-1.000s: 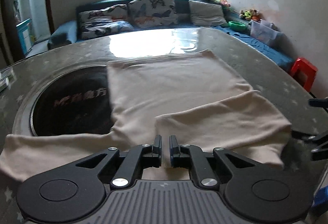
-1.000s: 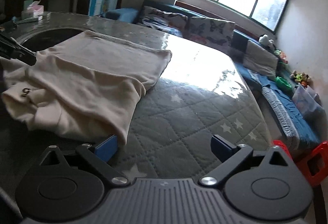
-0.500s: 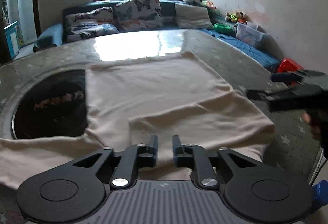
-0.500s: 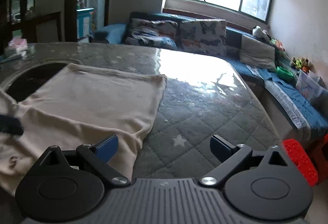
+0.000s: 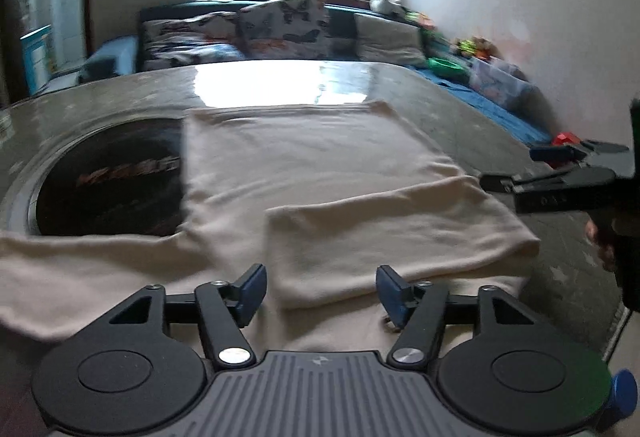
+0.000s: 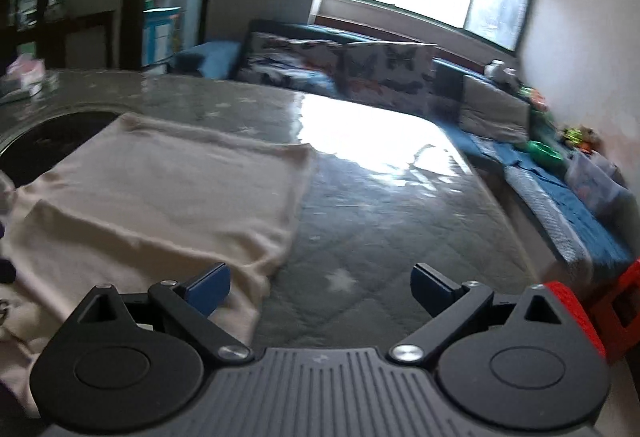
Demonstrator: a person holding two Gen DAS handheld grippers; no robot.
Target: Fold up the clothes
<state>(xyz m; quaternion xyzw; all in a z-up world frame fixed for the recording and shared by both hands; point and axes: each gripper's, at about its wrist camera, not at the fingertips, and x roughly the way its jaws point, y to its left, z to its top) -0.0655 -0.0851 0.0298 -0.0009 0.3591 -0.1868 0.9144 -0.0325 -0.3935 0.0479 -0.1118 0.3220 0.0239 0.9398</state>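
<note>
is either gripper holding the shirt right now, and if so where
Neither holds it. The left gripper is opening over the folded sleeve, its pads clear of the cloth. The right gripper is open above the beige shirt's edge.

- The right tool (image 6: pixel 320 283) hangs with its jaws wide apart and nothing between them.
- A beige garment (image 6: pixel 160 205) lies spread on the quilted counter (image 6: pixel 380 237), under the tool's left finger.
- A sofa (image 6: pixel 360 73) stands beyond.

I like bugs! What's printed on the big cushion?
Butterflies, on the pale cushion; right wrist view.
</note>
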